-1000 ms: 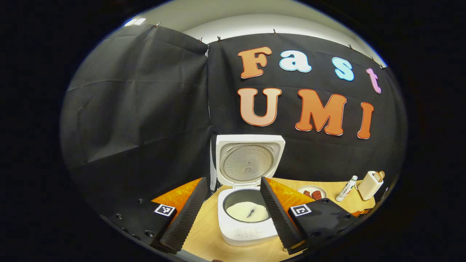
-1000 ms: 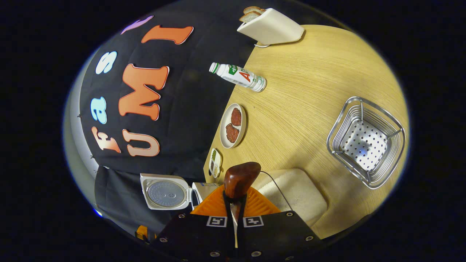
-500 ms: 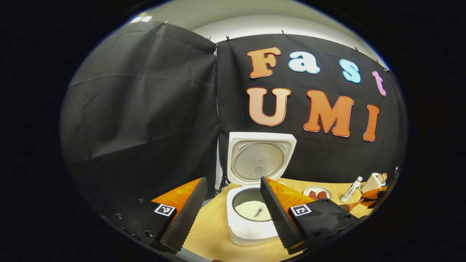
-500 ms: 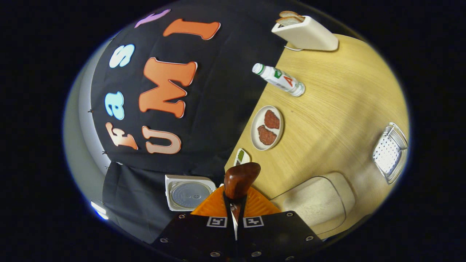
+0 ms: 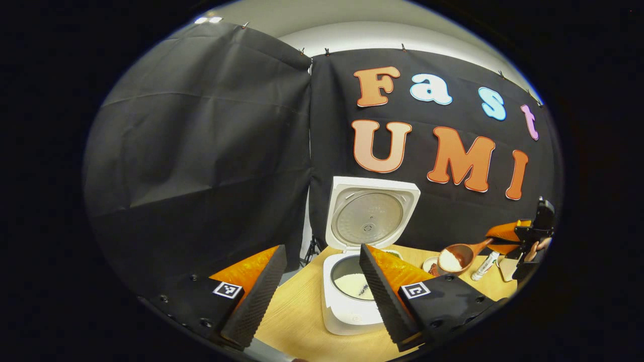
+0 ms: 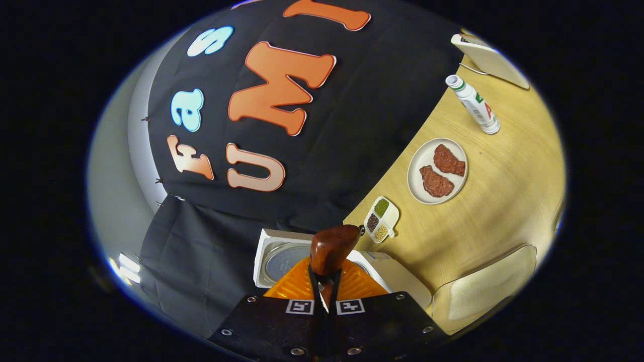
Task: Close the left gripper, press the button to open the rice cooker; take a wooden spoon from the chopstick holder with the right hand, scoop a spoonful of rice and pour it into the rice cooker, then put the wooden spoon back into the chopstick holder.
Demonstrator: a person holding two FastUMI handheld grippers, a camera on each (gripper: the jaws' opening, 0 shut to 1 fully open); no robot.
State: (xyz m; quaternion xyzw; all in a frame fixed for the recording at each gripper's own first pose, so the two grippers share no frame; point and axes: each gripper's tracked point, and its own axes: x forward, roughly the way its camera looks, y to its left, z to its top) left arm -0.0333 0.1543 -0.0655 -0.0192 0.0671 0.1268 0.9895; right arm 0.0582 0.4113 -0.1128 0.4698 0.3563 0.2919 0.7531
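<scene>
The white rice cooker (image 5: pixel 348 315) stands open on the wooden table (image 5: pixel 297 322), lid (image 5: pixel 370 213) upright and white rice in its pot. My left gripper (image 5: pixel 321 250) hovers open in front of it, holding nothing. To the right of the cooker, the wooden spoon (image 5: pixel 455 257) hangs in the air with a heap of rice in its bowl, held by the right gripper (image 5: pixel 508 236). In the right gripper view, my right gripper (image 6: pixel 324 281) is shut on the spoon's handle. The spoon's bowl (image 6: pixel 332 245) is over the cooker (image 6: pixel 397 275), seen from behind.
A cream rice container (image 6: pixel 483 291) sits to the cooker's right. Farther along the table are a small three-part dish (image 6: pixel 381 226), a plate with meat (image 6: pixel 437 171), a white bottle (image 6: pixel 475 105) and a cream toaster (image 6: pixel 490 58). A hand (image 5: pixel 536 247) holds the right gripper.
The right gripper has carried the spoon away from the rice container toward the cooker, and the metal basket has slid out of view. The loaded spoon came into the left gripper view. The left gripper stayed open.
</scene>
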